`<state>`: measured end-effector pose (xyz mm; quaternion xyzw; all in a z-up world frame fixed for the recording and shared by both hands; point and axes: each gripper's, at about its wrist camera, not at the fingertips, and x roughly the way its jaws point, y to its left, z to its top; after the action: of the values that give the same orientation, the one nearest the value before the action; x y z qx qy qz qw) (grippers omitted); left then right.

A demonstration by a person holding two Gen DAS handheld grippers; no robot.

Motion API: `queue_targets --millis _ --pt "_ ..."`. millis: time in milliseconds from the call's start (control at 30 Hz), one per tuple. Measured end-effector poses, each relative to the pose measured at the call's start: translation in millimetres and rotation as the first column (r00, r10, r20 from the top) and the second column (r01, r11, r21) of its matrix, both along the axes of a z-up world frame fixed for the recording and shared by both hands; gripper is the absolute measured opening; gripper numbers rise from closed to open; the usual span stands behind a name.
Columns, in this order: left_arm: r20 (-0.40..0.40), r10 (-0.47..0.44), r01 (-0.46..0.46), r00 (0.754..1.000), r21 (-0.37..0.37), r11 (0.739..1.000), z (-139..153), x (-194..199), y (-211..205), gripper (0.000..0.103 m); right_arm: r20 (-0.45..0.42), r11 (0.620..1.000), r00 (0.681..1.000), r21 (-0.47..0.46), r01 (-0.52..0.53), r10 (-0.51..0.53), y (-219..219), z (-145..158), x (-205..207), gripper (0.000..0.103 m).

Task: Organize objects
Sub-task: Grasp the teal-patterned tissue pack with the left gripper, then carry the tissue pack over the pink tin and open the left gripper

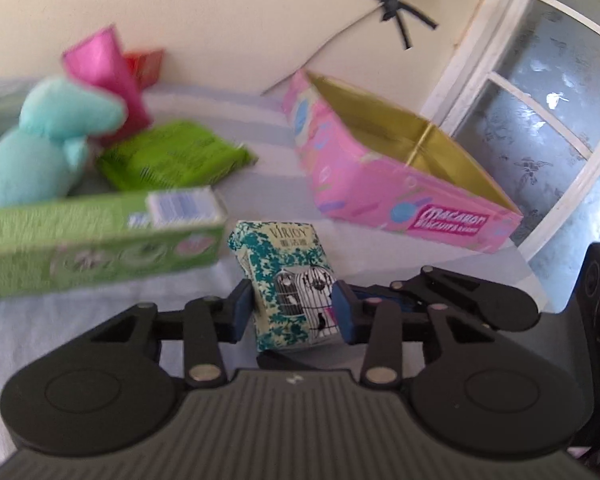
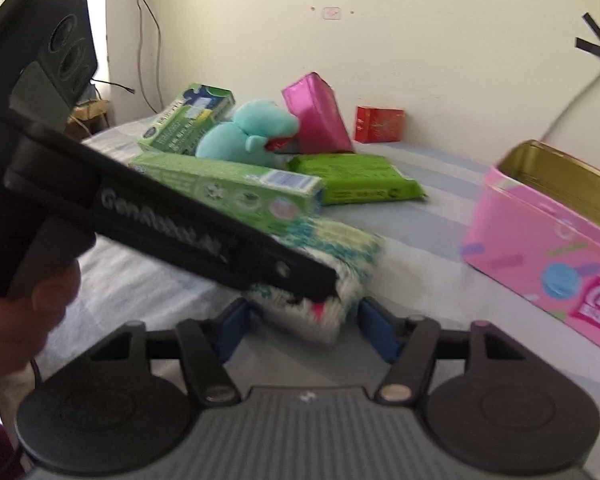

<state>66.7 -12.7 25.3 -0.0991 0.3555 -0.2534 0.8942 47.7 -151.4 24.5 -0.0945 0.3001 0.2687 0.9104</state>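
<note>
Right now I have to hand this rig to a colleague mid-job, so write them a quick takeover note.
Left gripper: shut on the Virjoy tissue pack, just above the bed sheet.
Right gripper: open and empty, close behind the same pack.
Pink Macaron tin: open, nothing visible inside, to the right.
Still loose on the bed: long green box, second green box, green wipes pack, teal plush, magenta box, red box.
Done: nothing stowed that I can see. Left: probably the tissue pack into the tin, then the rest.
</note>
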Motion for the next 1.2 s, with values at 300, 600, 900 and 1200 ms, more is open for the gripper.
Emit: queue_targets --millis 300,600,900,1200 --pt "0.198 -0.175 0.175 0.965 0.017 0.984 61.4 29.2 -90.4 0.044 0.272 0.983 0.945 0.016 0.184 -0.182 -55.7 38.2 -13.5 0.059" --pt "0.187 -0.234 0.223 0.954 0.074 0.972 46.5 84.6 -178.8 0.049 0.264 0.924 0.885 0.102 0.369 -0.383 -143.4 49.4 35.9 0.06" --pt "0.179 -0.181 0.155 0.967 0.15 0.976 32.8 82.9 -184.2 0.06 0.258 0.885 0.849 0.193 0.423 -0.462 -169.5 30.8 43.3 0.088" --pt "0.309 -0.089 0.073 0.947 0.062 0.995 53.1 12.6 -114.0 0.064 0.28 0.878 0.84 0.268 0.396 -0.465 -157.9 35.2 5.7 0.083"
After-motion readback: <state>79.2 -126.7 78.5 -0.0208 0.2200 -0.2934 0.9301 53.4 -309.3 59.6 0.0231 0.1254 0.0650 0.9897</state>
